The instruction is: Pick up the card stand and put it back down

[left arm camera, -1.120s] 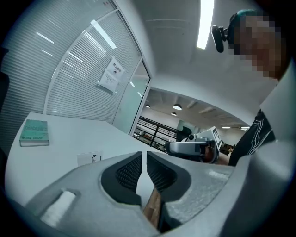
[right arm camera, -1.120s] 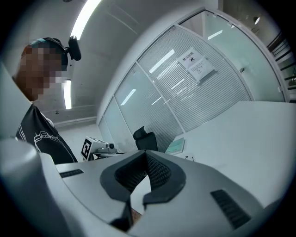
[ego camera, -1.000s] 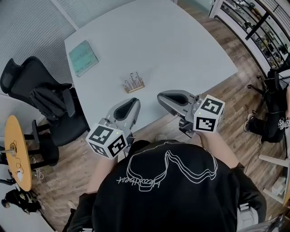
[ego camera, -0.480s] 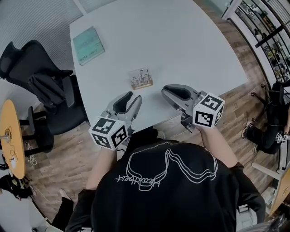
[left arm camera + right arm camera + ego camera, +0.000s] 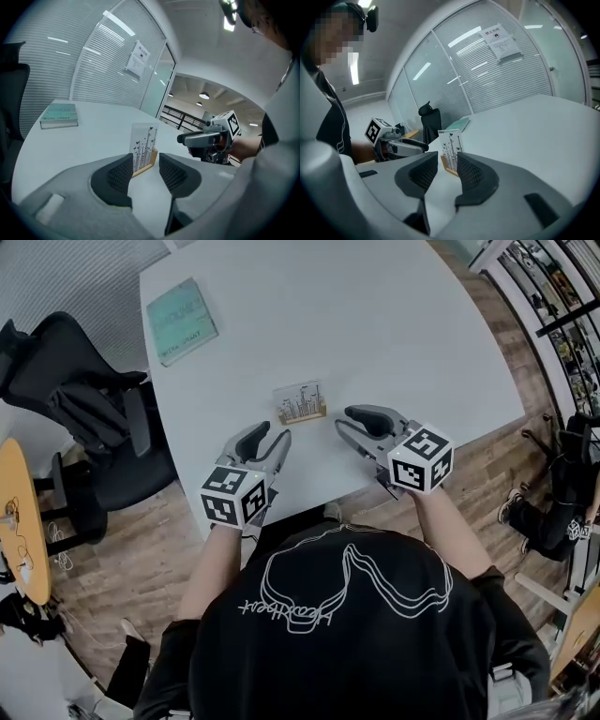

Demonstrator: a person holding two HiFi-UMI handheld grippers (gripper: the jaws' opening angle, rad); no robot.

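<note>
The card stand (image 5: 300,401), a small wooden base holding a white card with black plant drawings, stands upright on the white table (image 5: 394,324) near its front edge. My left gripper (image 5: 269,436) hovers just left of and behind it, my right gripper (image 5: 350,422) just to its right. Both sets of jaws are opening and have nothing between them. In the left gripper view the card stand (image 5: 143,149) shows beyond the left gripper (image 5: 144,171), apart from it. The right gripper view shows the card stand (image 5: 451,147) ahead of the right gripper (image 5: 446,171).
A teal book (image 5: 183,320) lies at the table's far left. A black office chair (image 5: 84,399) stands left of the table, with a small yellow round table (image 5: 19,521) beyond it. Shelving (image 5: 562,296) lines the right side of the wooden floor.
Both grippers have come forward over the table's front edge and now flank the card stand. Their jaws have spread apart.
</note>
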